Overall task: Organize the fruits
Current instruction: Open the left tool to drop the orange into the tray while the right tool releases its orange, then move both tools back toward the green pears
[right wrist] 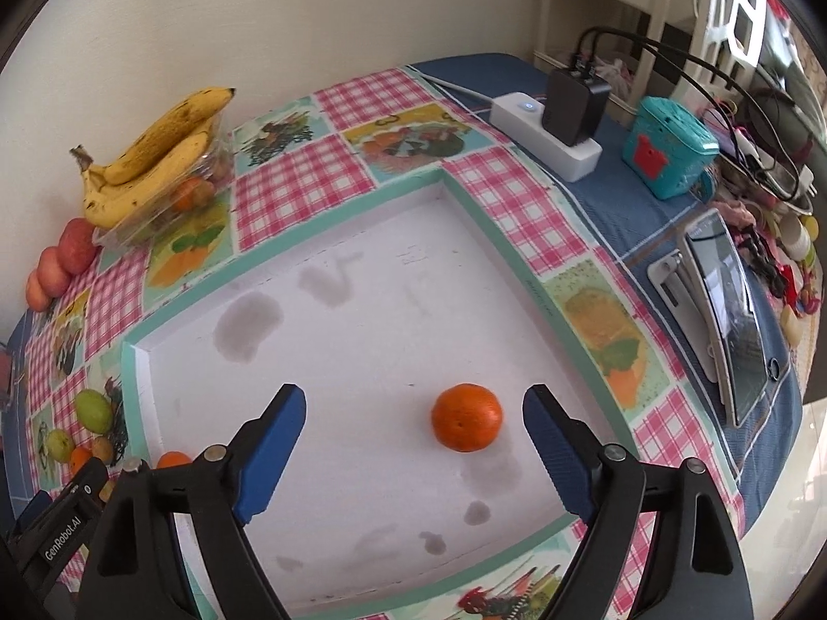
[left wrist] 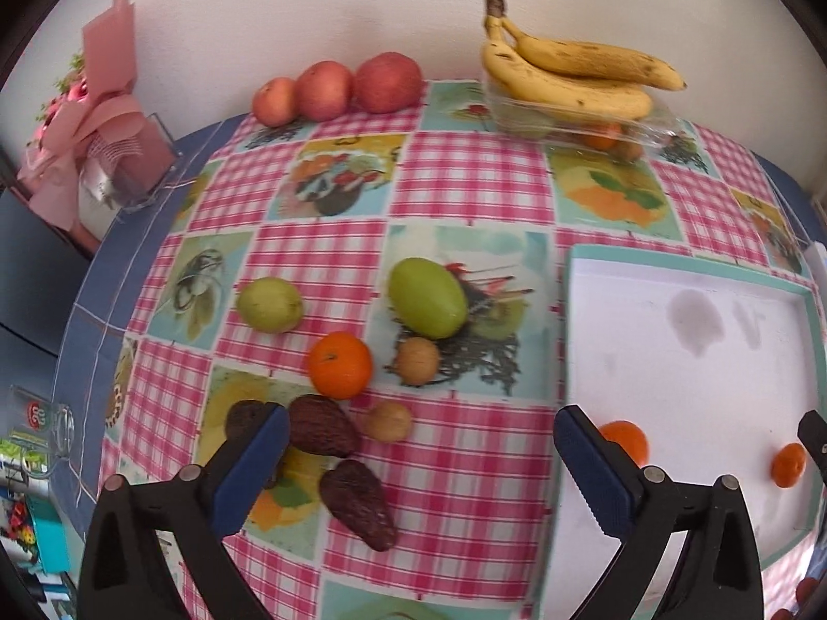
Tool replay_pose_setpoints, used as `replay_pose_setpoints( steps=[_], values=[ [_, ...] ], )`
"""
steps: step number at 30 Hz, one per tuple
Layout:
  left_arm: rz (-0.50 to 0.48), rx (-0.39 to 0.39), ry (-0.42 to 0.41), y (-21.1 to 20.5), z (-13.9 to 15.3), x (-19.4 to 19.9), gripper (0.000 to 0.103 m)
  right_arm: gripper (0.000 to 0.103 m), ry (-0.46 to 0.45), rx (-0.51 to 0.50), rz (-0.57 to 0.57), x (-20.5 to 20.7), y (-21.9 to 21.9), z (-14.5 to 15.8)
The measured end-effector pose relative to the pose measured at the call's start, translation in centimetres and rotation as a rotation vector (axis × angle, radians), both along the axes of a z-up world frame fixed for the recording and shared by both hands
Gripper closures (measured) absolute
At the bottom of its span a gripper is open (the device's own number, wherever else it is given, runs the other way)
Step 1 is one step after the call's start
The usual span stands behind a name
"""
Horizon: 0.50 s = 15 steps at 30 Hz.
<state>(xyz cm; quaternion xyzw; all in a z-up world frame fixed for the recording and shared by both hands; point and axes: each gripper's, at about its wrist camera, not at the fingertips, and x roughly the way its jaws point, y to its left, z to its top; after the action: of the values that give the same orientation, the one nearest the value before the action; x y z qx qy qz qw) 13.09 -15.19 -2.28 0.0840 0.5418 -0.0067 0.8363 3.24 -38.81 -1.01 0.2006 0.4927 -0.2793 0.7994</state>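
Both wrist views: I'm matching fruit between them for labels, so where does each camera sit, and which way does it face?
Left wrist: on the left gripper, open, facing the wall over loose fruit; the right gripper's fingertip shows.
Right wrist: on the right gripper, open, over the white tray, an orange between its fingers; the left gripper shows bottom left.
Shared: tray, bananas, apples.

Both views are bright with soft, even daylight; shadows under the fruit are faint and short. The fisheye lenses bend the counter (left wrist: 465, 196) into a dome and leave black vignetting in the corners. The right wrist view washes out at its right edge. Fine detail is slightly soft throughout.
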Motion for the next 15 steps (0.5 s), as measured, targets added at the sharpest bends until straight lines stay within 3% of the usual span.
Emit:
replay_pose_setpoints(
  steps=[10,15],
  values=[
    [0.02,0.001,-0.079,3.2,1.0,-0.1,0.0,0.016,-0.092,-0.013,0.113,1.0,3.2,0.3],
    [0.041,-0.016,-0.087,4.7,1.5,0.3,0.0,0.016,-0.07,-0.019,0.153,1.5,5.0,0.1]
  ],
)
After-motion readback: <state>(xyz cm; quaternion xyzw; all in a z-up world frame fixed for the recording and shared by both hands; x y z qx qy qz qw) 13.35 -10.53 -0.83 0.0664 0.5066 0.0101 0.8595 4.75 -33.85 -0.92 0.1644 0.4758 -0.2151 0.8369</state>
